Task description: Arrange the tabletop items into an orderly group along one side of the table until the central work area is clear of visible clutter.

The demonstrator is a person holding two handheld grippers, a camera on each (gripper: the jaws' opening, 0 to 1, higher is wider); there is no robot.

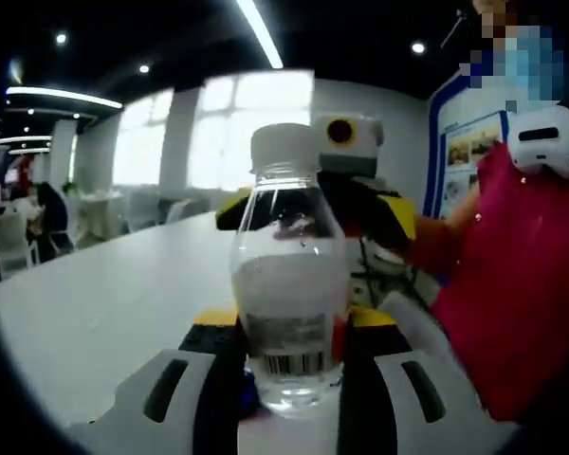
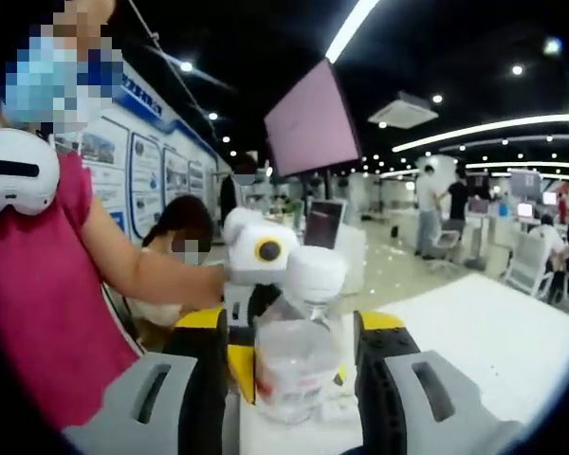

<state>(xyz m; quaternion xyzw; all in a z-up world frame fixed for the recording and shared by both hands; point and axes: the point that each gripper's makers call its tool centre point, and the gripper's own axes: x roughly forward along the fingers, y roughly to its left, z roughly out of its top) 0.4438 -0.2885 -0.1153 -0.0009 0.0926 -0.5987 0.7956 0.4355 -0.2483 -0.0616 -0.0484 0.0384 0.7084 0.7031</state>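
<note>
Principal risk: the water bottle (image 1: 287,284) is tall, narrow at the base and only partly filled, so it could tip or slide on the smooth white desk (image 1: 85,303) if either jaw pushes it off centre or if both tools pull in different directions. Two tools working on one clear, slippery bottle also invites a squeeze that buckles the thin plastic wall.

In the left gripper view, the left hand-held gripper (image 1: 289,355) has its jaws standing either side of the bottle's lower body at label height, seemingly closed against it; the bottle stands upright on the desk, white cap uppermost. The right hand-held gripper (image 1: 318,213) shows beyond the bottle, near its shoulder.

In the right gripper view, the right hand-held gripper (image 2: 289,370) has its jaws set fairly wide, with the bottle (image 2: 297,365) between them and a visible gap at each side; contact is not evident. The left hand-held gripper (image 2: 256,275) sits just behind the bottle.

The bottle lies near the desk edge beside the person (image 2: 38,303) in the red top.
</note>
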